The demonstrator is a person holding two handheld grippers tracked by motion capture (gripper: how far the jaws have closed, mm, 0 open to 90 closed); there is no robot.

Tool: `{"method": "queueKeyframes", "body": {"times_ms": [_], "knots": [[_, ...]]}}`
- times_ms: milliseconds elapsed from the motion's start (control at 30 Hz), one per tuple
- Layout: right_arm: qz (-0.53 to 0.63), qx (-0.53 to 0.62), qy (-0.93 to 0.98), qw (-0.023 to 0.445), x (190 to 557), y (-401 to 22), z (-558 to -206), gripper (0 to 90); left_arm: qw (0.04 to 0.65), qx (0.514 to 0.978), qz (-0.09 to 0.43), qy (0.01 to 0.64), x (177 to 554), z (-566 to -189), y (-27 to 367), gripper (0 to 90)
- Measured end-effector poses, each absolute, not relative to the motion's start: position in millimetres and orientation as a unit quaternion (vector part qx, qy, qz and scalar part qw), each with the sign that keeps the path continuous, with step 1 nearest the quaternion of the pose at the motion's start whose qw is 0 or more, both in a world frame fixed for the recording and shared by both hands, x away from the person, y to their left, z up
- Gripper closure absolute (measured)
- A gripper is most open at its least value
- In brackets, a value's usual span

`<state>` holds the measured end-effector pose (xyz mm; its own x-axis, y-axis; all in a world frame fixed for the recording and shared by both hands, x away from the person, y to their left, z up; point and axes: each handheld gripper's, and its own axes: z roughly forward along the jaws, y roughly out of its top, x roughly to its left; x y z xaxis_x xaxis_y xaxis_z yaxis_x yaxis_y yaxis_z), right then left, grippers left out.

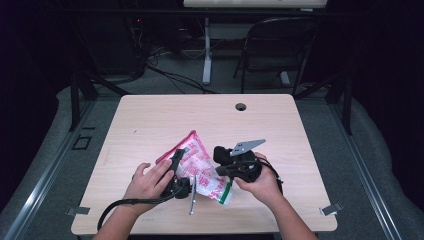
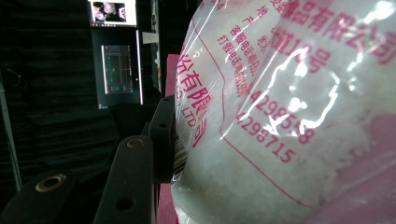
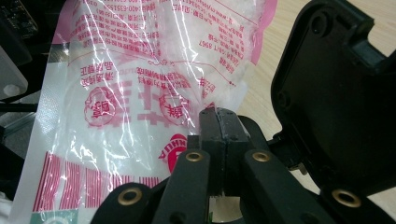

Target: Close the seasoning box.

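A clear plastic bag (image 1: 200, 167) printed in pink and red, filled with something white, is held slanted just over the table's middle. My left gripper (image 1: 182, 162) reaches in from the left with its jaws around the bag's body; its left finger (image 2: 161, 140) presses into the bulging bag (image 2: 280, 116), and the other finger is hidden behind it. My right gripper (image 1: 220, 154) meets the bag's right side. Its jaws stand together at the tips (image 3: 218, 114), pinching the film at the edge of the bag (image 3: 140, 93). The left gripper's black body (image 3: 336, 93) is close beside it.
The light wooden table (image 1: 150, 115) has a cable hole (image 1: 240, 106) near its far edge. A folding chair (image 1: 280, 45) and a desk leg (image 1: 206, 50) stand on the floor beyond. A lit monitor (image 2: 120, 70) sits in the dark background.
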<state>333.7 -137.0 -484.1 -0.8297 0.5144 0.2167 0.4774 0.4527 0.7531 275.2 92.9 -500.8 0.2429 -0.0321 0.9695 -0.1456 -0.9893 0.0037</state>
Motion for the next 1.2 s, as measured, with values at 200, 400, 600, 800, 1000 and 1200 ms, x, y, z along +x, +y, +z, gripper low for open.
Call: {"method": "queueKeyframes", "body": {"times_ms": [200,400,600,800,1000,1200], "knots": [[0.435,0.291,0.852,0.022,333.8,-137.3,-484.1,90.0,0.048,0.785,0.616,-0.058,275.1,-500.1,92.1,59.8],[0.434,0.293,0.852,0.025,334.1,-137.8,-483.9,90.0,0.048,0.784,0.617,-0.058,274.7,-498.8,91.1,59.9],[0.437,0.294,0.85,0.026,334.3,-138.1,-483.9,90.0,0.052,0.778,0.623,-0.065,275.5,-497.8,90.7,60.1],[0.437,0.295,0.849,0.028,334.2,-137.6,-484.0,90.0,0.045,0.782,0.619,-0.061,274.3,-496.4,90.6,60.1],[0.439,0.295,0.848,0.029,334.2,-137.3,-483.9,90.0,0.043,0.782,0.619,-0.061,274.2,-494.8,90.5,60.1],[0.44,0.295,0.848,0.029,334.0,-136.8,-484.0,90.0,0.041,0.781,0.62,-0.065,274.0,-493.5,90.0,60.2]]}}
